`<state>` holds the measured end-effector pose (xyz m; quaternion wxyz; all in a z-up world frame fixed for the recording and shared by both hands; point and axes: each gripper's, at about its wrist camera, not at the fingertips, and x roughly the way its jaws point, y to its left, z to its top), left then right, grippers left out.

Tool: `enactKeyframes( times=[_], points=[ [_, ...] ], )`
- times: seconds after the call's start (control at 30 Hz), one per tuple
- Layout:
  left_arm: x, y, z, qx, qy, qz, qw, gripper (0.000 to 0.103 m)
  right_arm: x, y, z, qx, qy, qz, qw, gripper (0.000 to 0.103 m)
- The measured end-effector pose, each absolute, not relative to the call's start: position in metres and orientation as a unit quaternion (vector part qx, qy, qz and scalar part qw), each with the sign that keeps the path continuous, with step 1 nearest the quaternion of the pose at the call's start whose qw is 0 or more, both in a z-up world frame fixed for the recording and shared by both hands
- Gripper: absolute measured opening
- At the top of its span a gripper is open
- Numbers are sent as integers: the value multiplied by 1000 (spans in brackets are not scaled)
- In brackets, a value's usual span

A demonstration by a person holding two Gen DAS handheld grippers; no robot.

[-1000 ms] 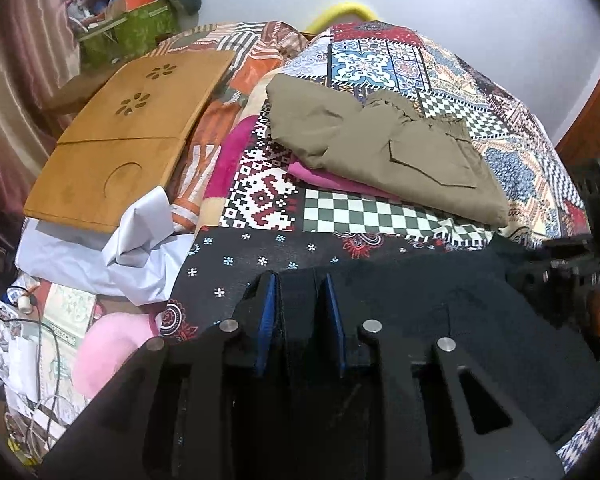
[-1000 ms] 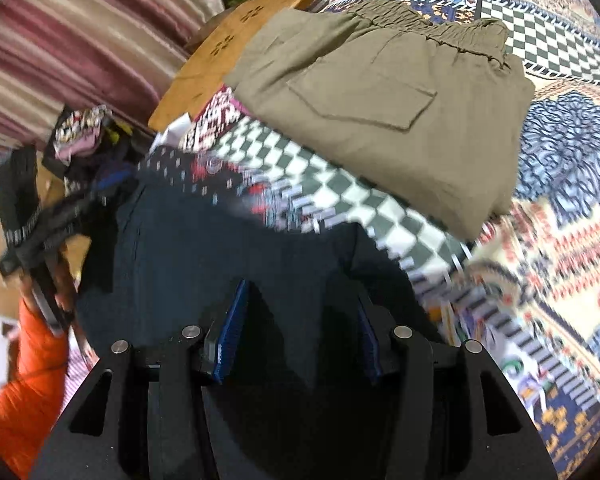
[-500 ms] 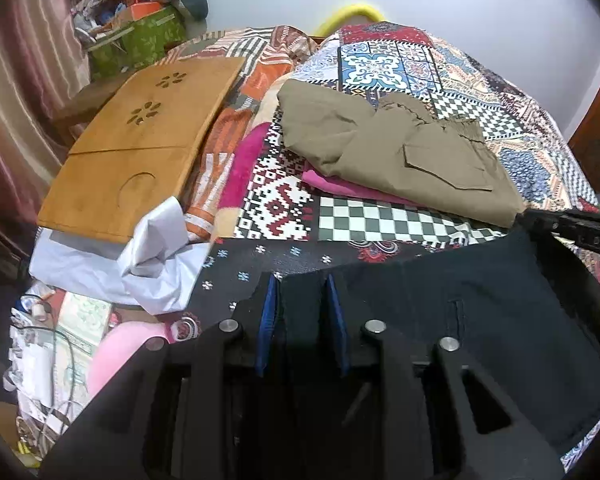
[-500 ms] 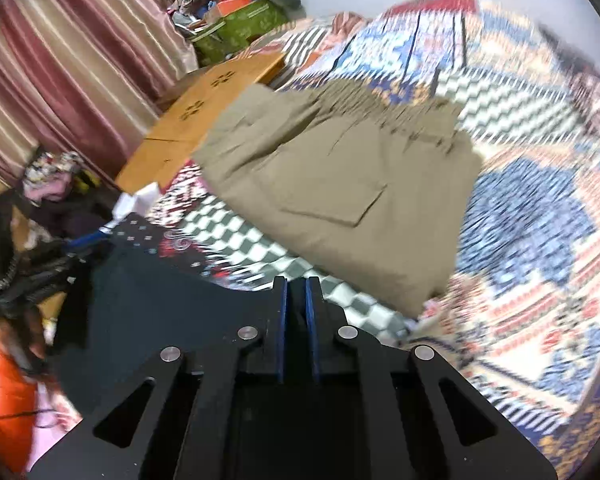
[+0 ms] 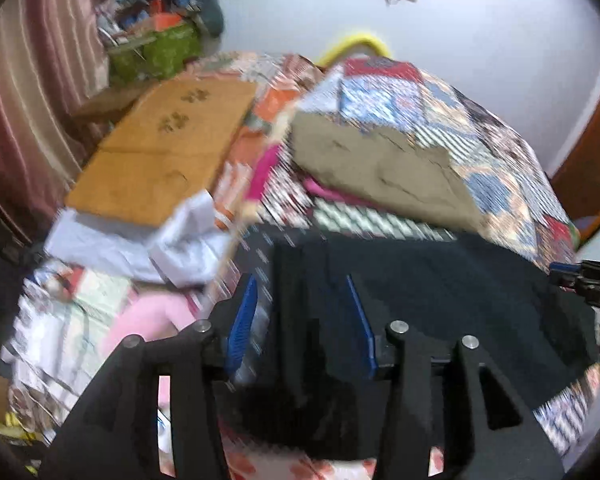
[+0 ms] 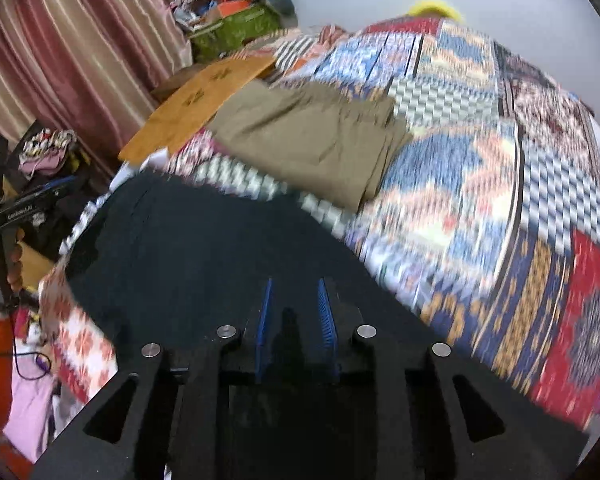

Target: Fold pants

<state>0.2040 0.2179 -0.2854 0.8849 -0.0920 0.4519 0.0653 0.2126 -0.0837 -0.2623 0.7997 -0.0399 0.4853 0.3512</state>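
Dark navy pants [image 5: 440, 292] lie spread in a flat fold on the near part of the patchwork bed; in the right wrist view these pants [image 6: 188, 248] fill the lower left. My left gripper [image 5: 300, 280] hangs over their left edge, jaws opening, with cloth below the gap but the blue pads [image 5: 240, 320] not touching it. My right gripper [image 6: 294, 284] is over the pants' right end. Its jaws are opening with a narrow gap, and no cloth is pinched. Each gripper also shows in the other's view: the right gripper [image 5: 580, 276] and the left gripper [image 6: 20, 208].
Folded khaki pants [image 5: 380, 172] rest further back on the patchwork bedspread [image 6: 480, 184], over something pink. A wooden lap tray [image 5: 160, 148] and crumpled white sheet [image 5: 172, 240] lie to the left. A green box [image 6: 236, 28] and striped curtain [image 6: 80, 60] stand beyond. Both views are motion-blurred.
Both grippers have pulled back and up from the dark pants. The left jaws have widened off the cloth. The right jaws shut, then parted a little.
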Motion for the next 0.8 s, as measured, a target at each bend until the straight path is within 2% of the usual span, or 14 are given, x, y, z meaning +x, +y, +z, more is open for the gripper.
enactKeyframes(
  times=[0.27, 0.43, 0.53, 0.6, 0.73, 0.8],
  points=[
    [161, 178, -352, -89, 517, 63, 849, 47, 161, -106, -295, -62, 524, 332, 782, 21],
    [141, 190, -339, -129, 498, 78, 854, 47, 146, -133, -287, -51, 518, 305, 798, 28],
    [121, 197, -322, -129, 483, 96, 860, 57, 137, -151, -278, -39, 506, 287, 812, 30],
    [111, 202, -319, -149, 482, 97, 858, 58, 133, -162, -277, -30, 499, 277, 820, 33],
    [98, 202, -332, -202, 495, 81, 841, 69, 122, -176, -280, -17, 492, 259, 831, 36],
    [98, 199, -342, -229, 500, 67, 833, 69, 120, -180, -282, -20, 490, 245, 836, 40]
  ],
)
